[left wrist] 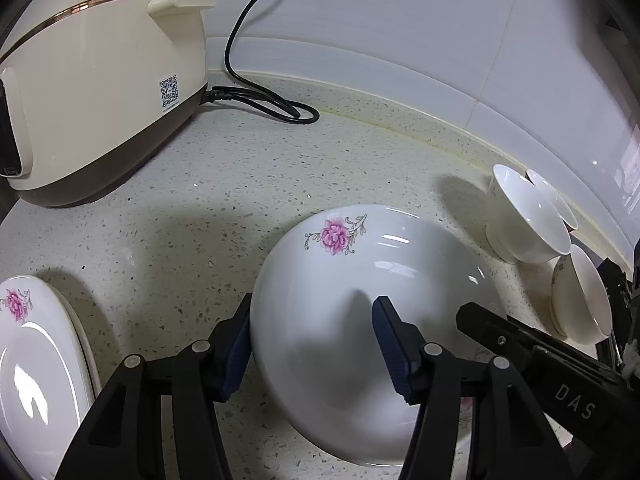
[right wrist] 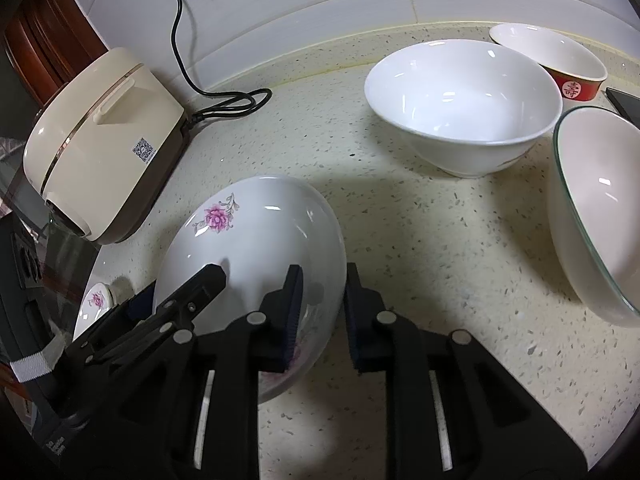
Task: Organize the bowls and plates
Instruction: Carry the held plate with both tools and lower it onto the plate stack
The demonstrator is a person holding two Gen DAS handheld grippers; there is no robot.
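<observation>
A white bowl with a pink flower (left wrist: 352, 280) (right wrist: 256, 240) sits on the speckled counter (left wrist: 200, 184). My left gripper (left wrist: 312, 340) is open, one finger outside the bowl's left wall, the other inside it. My right gripper (right wrist: 322, 312) straddles the bowl's right rim with a gap between its pads, one pad inside and one outside. A flowered plate (left wrist: 36, 360) lies at the far left. A plain white bowl (right wrist: 464, 104), a red bowl (right wrist: 560, 60) and a green-rimmed bowl (right wrist: 600, 208) stand to the right.
A cream rice cooker (left wrist: 100, 88) with a black cord (left wrist: 264, 100) stands at the back left. Stacked small white bowls (left wrist: 524, 216) and another small bowl (left wrist: 580, 296) are at the right near the tiled wall (left wrist: 400, 20).
</observation>
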